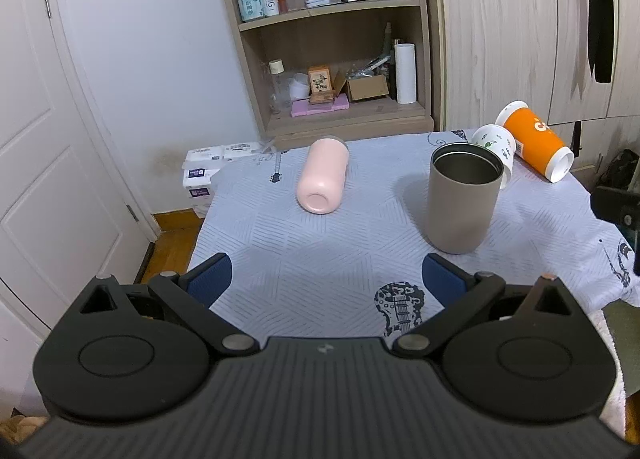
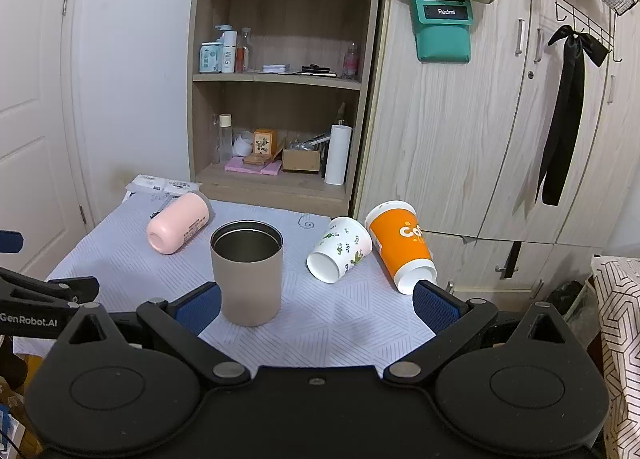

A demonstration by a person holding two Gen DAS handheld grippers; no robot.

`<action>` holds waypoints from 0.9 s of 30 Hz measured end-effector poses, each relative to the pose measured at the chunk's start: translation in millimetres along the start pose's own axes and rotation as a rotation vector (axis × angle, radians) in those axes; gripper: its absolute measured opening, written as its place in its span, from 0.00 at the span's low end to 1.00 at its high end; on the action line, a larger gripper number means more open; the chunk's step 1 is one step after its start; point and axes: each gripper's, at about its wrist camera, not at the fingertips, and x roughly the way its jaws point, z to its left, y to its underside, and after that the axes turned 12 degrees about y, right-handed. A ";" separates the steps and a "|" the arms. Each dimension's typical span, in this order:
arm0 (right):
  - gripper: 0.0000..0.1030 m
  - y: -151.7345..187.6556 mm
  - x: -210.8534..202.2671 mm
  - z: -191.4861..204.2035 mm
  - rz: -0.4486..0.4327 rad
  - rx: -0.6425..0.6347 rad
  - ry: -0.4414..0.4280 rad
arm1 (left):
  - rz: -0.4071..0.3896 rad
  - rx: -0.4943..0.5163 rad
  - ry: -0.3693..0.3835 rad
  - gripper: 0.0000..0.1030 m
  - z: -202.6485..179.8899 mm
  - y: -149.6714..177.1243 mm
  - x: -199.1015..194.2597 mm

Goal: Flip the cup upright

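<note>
A taupe metal cup (image 1: 464,195) (image 2: 247,271) stands upright on the cloth-covered table, mouth up. A pink cup (image 1: 323,176) (image 2: 179,228) lies on its side at the far left, base toward me. A white floral paper cup (image 1: 497,144) (image 2: 339,249) and an orange paper cup (image 1: 534,140) (image 2: 401,244) lie on their sides at the far right. My left gripper (image 1: 326,279) is open and empty over the near part of the table. My right gripper (image 2: 316,309) is open and empty, just in front of the taupe cup.
The table has a pale patterned cloth (image 1: 340,259) (image 2: 340,319). A wooden shelf unit (image 1: 328,39) (image 2: 280,99) with bottles and boxes stands behind it, a wardrobe (image 2: 480,119) to the right, a white door (image 1: 40,139) to the left. Tissue packs (image 1: 208,171) sit beyond the table's left corner.
</note>
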 end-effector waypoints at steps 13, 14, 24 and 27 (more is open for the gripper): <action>1.00 0.7 0.4 1.5 0.000 -0.009 0.000 | 0.007 -0.028 0.025 1.00 8.8 -0.2 -0.6; 1.00 0.6 0.7 1.4 0.001 -0.010 0.000 | 0.008 -0.027 0.025 1.00 8.7 -0.1 -0.3; 1.00 0.7 -0.2 0.6 -0.001 -0.008 0.003 | -0.002 -0.034 0.049 1.00 8.6 0.2 -2.2; 1.00 1.0 -0.8 0.7 -0.001 -0.009 0.004 | -0.011 -0.042 0.055 1.00 10.5 0.7 -3.1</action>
